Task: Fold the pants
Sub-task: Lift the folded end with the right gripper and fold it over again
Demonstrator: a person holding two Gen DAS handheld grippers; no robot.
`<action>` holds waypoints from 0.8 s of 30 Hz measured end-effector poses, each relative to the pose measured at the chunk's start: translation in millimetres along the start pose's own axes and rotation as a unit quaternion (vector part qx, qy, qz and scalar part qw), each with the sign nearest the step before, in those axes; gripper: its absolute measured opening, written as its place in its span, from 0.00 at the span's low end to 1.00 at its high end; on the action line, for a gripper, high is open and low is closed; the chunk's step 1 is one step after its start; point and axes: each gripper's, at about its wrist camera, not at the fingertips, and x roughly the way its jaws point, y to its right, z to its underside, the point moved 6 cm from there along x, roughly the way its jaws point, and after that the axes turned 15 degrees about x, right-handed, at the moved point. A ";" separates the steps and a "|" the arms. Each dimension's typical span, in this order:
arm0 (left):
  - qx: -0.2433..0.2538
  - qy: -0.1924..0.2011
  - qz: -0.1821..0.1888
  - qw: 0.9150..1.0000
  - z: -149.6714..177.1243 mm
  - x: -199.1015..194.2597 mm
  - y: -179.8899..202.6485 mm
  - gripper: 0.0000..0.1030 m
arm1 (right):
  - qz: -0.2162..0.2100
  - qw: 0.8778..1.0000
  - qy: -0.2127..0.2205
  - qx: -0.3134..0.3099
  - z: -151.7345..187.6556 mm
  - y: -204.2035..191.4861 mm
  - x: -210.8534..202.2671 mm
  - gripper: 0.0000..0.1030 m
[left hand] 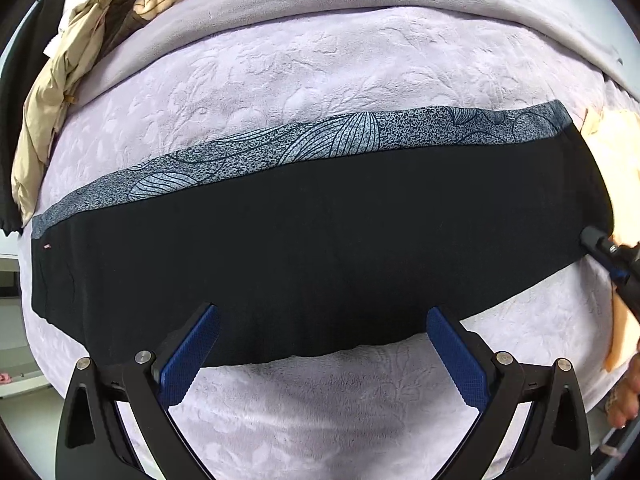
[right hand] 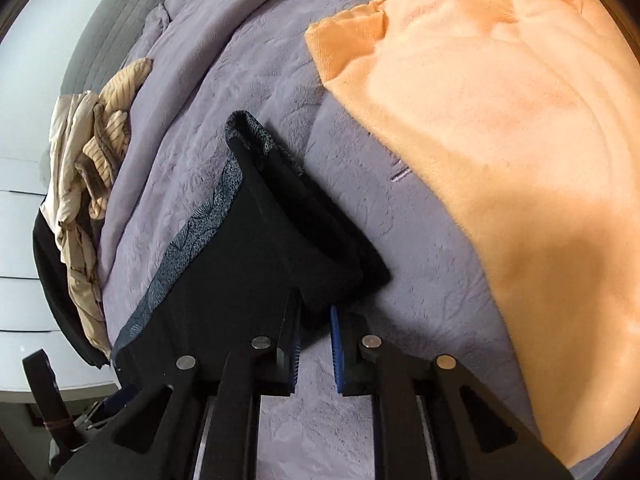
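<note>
My left gripper wide apart over the black pants, right gripper nipping their end — only its view shows the orange blanket fully, bed edge near.

A lilac embossed bedspread covers the bed beside a white wall, with light on it.

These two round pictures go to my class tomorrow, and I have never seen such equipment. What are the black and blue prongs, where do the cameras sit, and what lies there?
A person holds a two-finger gripper in each hand, with a camera on each looking along its fingers. The left gripper is open above the black pants, which lie flat on a lilac blanket. The right gripper has a pants corner between its nearly closed fingers. Beside it lies an orange towel; beige clothes are heaped further off.
</note>
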 end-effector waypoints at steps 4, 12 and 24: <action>-0.008 -0.001 -0.007 1.000 -1.2 6.4 -8.0 1.00 | 0.004 0.999 0.020 -0.036 1.5 -12.2 -9.8 0.11; -0.025 -0.009 -0.015 1.000 -5.3 28.2 -16.6 1.00 | 0.021 1.000 -0.013 -0.010 6.0 14.2 5.0 0.30; -0.028 -0.023 -0.033 0.999 -23.7 59.1 -36.3 1.00 | 0.029 0.992 0.100 -0.069 -3.2 -10.4 -38.6 0.32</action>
